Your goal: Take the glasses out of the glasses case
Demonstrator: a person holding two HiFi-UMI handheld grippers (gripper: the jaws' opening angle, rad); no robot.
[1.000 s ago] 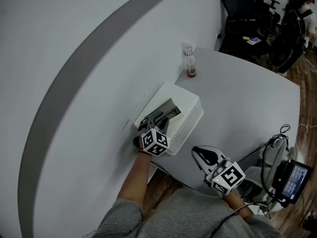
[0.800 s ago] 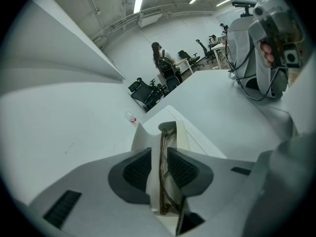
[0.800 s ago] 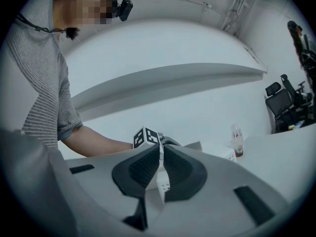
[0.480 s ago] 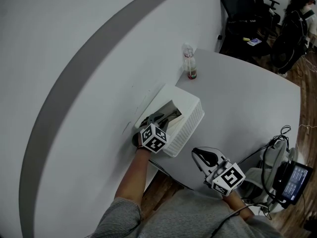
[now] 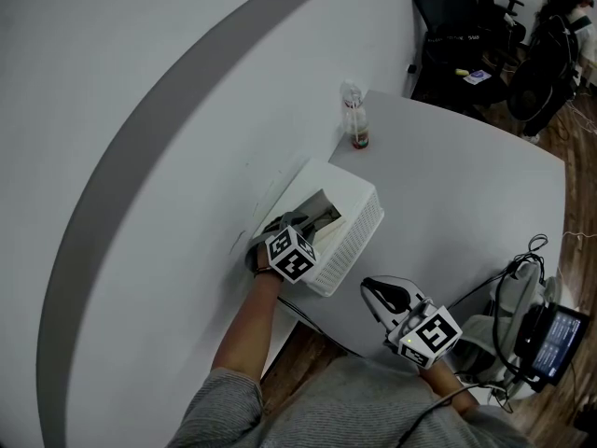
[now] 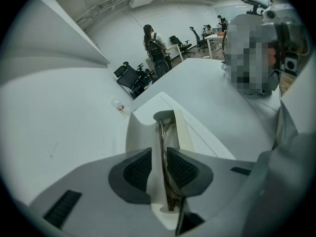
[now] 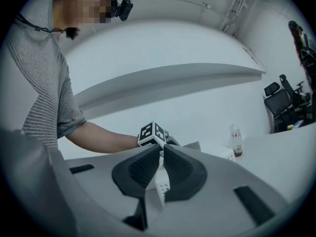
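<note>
Left tool [image 6: 159, 154] has just been closing from wide. Now it is sitting part-open with the glasses [image 6: 161, 132] between its ribbed dark pads, apparently pinching the thin frame together with a white lip of the case [image 6: 140, 127]. Compared with a second ago it is also tipping further down into the opening, its marker cube shifting a little further over the basket. Meaning: the grasp is looking made and lift-out is likely next, but nothing is out yet. The glasses are lying edge-on inside the case, which seems to be sitting in a perforated white basket [image 5: 359, 236] on the surface [image 5: 466, 175].

Right tool [image 7: 161, 149] is hovering well apart near the surface edge, tips together, holding nothing.

Frame is looking like thin dark wire — probably slippery. Case is looking smooth, hard, matte white, with a rounded notch. A small clear bottle [image 5: 355, 119] is standing beyond.
</note>
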